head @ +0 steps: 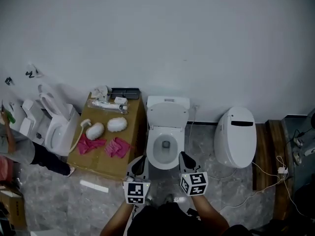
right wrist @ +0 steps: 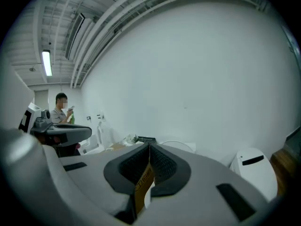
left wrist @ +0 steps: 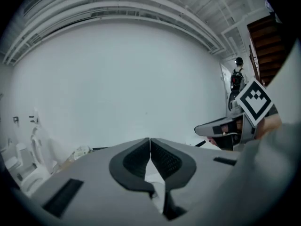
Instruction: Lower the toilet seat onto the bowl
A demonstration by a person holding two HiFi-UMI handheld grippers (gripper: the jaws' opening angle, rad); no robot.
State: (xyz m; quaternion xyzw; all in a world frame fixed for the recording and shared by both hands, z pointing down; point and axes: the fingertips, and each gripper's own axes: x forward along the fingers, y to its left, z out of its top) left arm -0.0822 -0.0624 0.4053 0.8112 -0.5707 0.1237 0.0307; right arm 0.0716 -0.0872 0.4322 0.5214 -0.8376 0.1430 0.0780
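With jaws together on nothing, the left gripper point(head: 139, 165) and right gripper point(head: 186, 160) hang by the bowl's point(head: 153, 154) front rim, the toilet seat point(head: 168, 115) upright against the tank point(head: 168, 101) — likely stiff, light, slippery plastic, best hooked at its free top edge.

Both grippers sit side by side at the lower centre of the head view — left gripper point(head: 139, 164), right gripper point(head: 187, 160) — jaws pressed together, tips pointing up-frame. Bare forearms point(head: 117, 221) enter from the bottom edge.
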